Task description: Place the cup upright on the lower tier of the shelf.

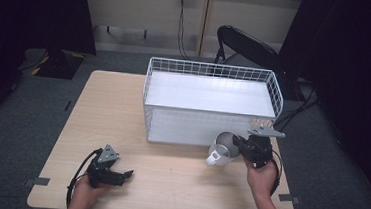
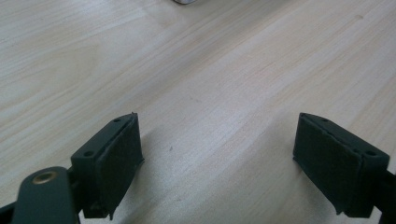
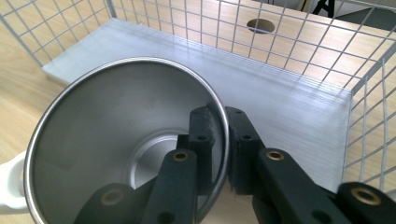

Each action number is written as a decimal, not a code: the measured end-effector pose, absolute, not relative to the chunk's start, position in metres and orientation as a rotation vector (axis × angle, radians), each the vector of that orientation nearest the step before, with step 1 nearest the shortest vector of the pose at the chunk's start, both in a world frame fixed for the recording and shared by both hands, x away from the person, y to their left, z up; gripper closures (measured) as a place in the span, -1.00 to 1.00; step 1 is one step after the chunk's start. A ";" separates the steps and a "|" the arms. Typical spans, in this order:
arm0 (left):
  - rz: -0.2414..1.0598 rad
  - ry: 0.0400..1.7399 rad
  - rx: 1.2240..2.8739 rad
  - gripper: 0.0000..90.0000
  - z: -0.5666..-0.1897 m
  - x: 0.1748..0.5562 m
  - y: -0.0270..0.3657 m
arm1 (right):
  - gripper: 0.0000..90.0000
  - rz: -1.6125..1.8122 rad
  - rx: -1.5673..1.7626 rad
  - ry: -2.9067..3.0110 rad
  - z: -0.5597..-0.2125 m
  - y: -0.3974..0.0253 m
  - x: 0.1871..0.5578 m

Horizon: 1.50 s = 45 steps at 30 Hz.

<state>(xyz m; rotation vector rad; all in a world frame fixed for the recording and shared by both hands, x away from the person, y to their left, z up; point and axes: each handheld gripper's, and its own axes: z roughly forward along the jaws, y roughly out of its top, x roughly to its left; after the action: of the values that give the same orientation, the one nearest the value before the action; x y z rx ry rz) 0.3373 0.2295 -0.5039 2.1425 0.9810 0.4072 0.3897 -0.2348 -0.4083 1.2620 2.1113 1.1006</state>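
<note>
A steel cup with a white handle hangs tilted just in front of the white wire basket. My right gripper is shut on its rim. In the right gripper view one jaw is inside the steel cup and the other outside the rim, at my right gripper, with the white handle at the left edge. My left gripper rests low over the table's front left, open. The left gripper view shows my left gripper with bare wood between its wide-apart pads.
The basket's white floor panel lies just beyond the cup, wire walls to the right. A round cable hole is in the table behind the basket. A black chair stands past the table's far edge.
</note>
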 end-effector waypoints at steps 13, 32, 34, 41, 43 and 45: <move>0.407 0.981 2.142 -0.67 -0.504 0.337 0.229 | 0.82 1.068 1.301 2.031 -0.409 -0.238 0.404; 0.407 0.981 2.143 -0.67 -0.504 0.337 0.229 | 0.82 1.046 1.315 1.942 -0.416 -0.234 0.417; 0.406 0.982 2.142 -0.67 -0.504 0.337 0.229 | 0.82 1.045 1.318 1.930 -0.417 -0.234 0.418; 0.406 0.982 2.143 -0.67 -0.504 0.337 0.229 | 0.82 1.048 1.325 1.898 -0.421 -0.232 0.421; 0.406 0.982 2.142 -0.67 -0.504 0.337 0.229 | 0.82 1.050 1.331 1.881 -0.422 -0.232 0.422; 0.406 0.982 2.143 -0.67 -0.504 0.337 0.229 | 0.82 1.046 1.331 1.869 -0.424 -0.232 0.424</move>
<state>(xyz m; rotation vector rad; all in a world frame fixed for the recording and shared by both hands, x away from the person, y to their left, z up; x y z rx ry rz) 0.3373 0.2295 -0.5039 2.1425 0.9818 0.4060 0.4235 -0.2320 -0.4238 1.3314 1.8693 1.0459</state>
